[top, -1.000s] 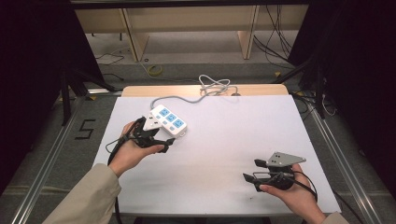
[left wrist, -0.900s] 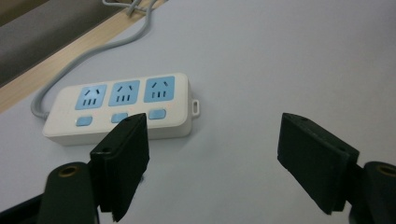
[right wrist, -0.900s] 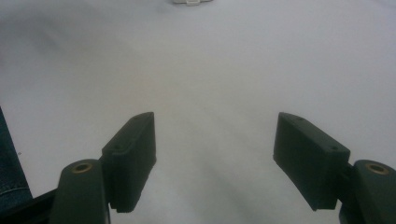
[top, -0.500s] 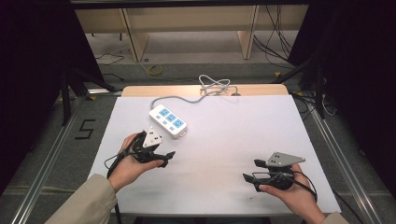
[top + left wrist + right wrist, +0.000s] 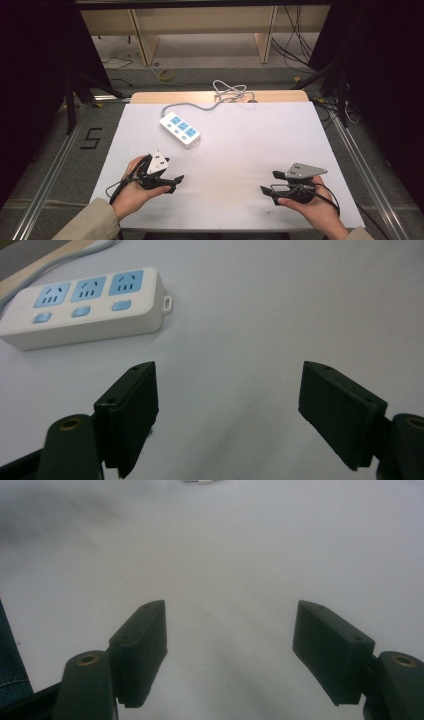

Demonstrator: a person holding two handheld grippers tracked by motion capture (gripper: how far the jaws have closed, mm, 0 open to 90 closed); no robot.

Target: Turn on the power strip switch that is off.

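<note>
The left gripper [image 5: 227, 410] has its jaws spread wide with nothing between them, and it has drawn back toward the person from the power strip [image 5: 180, 129], which a second ago lay right at its tips. The strip now sits ahead and to its left, well apart. That reads as a release, the placing likely finished. The right gripper [image 5: 230, 650], far off near the table's [image 5: 250, 150] edge, is likewise spread and empty, hardly moved.

The high view looked forward and down over the whole white-covered counter [image 5: 250, 150]. Each gripper view rode low and close above it; the left one shared the white, blue-socketed plastic power strip [image 5: 85, 305] [image 5: 180, 129] with the high view.
</note>
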